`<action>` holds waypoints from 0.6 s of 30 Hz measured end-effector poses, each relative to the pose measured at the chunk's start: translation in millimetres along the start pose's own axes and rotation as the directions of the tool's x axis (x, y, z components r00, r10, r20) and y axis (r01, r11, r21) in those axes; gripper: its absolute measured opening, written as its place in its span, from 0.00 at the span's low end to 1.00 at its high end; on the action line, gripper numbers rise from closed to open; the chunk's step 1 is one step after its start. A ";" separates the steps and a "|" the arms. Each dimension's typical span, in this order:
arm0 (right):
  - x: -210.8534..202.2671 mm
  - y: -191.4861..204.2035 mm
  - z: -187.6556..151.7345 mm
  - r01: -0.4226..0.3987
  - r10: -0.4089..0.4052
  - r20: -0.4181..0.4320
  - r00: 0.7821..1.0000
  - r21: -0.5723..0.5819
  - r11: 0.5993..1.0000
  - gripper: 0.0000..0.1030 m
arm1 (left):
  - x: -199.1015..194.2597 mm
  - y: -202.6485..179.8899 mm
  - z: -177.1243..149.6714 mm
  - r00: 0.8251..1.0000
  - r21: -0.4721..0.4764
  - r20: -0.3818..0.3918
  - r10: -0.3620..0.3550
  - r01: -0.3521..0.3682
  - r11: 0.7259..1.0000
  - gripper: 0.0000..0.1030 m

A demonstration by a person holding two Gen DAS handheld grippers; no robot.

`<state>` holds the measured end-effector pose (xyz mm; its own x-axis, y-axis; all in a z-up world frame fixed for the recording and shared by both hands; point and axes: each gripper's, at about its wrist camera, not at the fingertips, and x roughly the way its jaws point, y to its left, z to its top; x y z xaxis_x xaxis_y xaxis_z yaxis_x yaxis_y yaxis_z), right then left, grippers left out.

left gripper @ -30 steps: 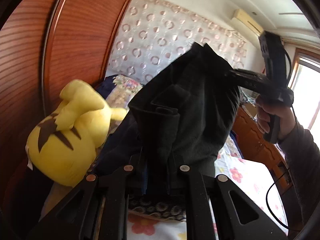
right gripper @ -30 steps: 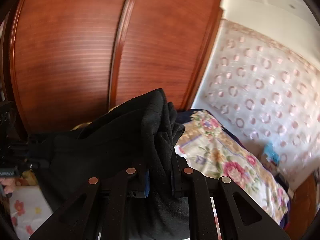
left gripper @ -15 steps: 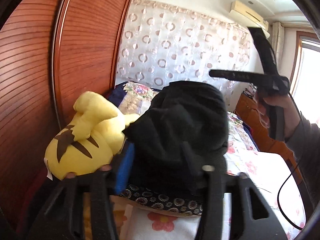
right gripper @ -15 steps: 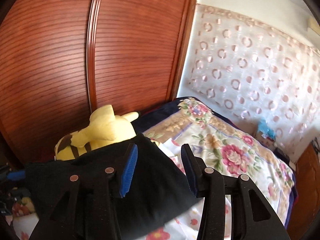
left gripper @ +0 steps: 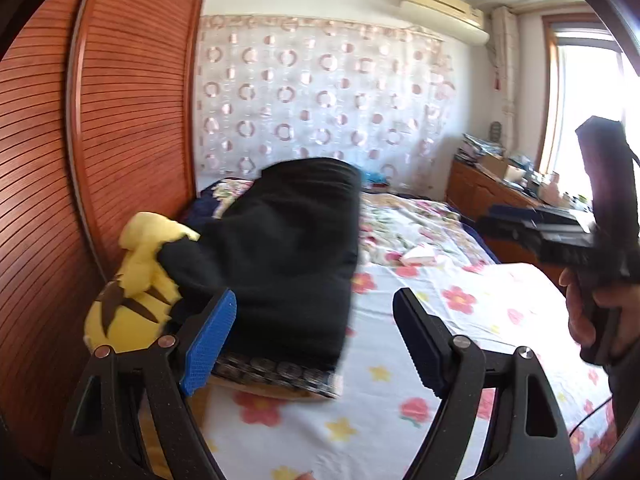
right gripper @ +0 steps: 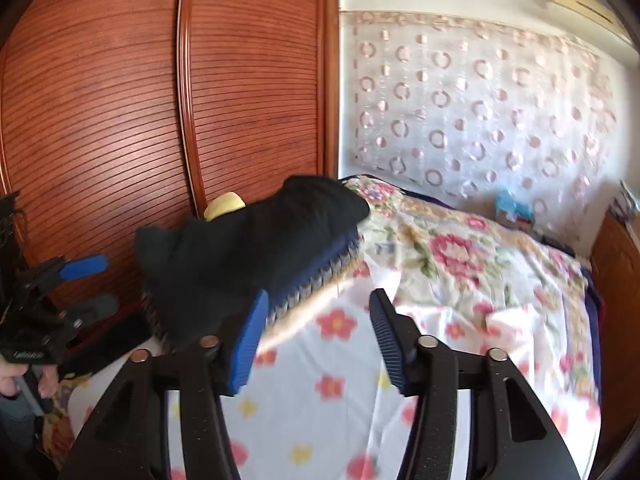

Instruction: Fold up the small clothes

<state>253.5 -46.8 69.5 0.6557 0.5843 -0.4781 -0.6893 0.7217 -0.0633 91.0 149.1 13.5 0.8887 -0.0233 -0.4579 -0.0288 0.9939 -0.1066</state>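
Floral bedsheet under black garment; ribbed wooden wardrobe alongside.

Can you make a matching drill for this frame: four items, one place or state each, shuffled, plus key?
1. black garment
2. yellow plush toy
3. left gripper
4. air conditioner

A. high on the wall
B. jaws open, nothing between them
C. lying on a stack on the bed
D. beside the wooden wardrobe, partly under black fabric

Pairs: 1-C, 2-D, 3-B, 4-A
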 end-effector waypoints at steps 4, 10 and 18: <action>-46.8 6.5 -31.6 0.072 -0.073 0.011 0.997 0.049 0.996 0.65 | -5.2 -25.7 -7.7 0.999 0.031 -0.016 -0.043 0.044 0.999 0.79; -114.5 20.3 -66.9 0.175 -0.184 0.050 0.982 0.146 0.974 0.66 | -21.8 -61.5 -10.2 0.996 0.070 -0.011 -0.093 0.094 0.993 0.79; -191.4 47.4 -82.2 0.309 -0.333 0.083 0.939 0.214 0.927 0.67 | -49.1 -94.5 -4.5 0.994 0.110 0.025 -0.104 0.101 0.989 0.79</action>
<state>70.0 -154.9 85.9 0.8710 0.3396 -0.3550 -0.3700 0.9288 -0.0192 48.0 55.8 42.1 0.8980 -0.1243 -0.4222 0.1115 0.9922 -0.0550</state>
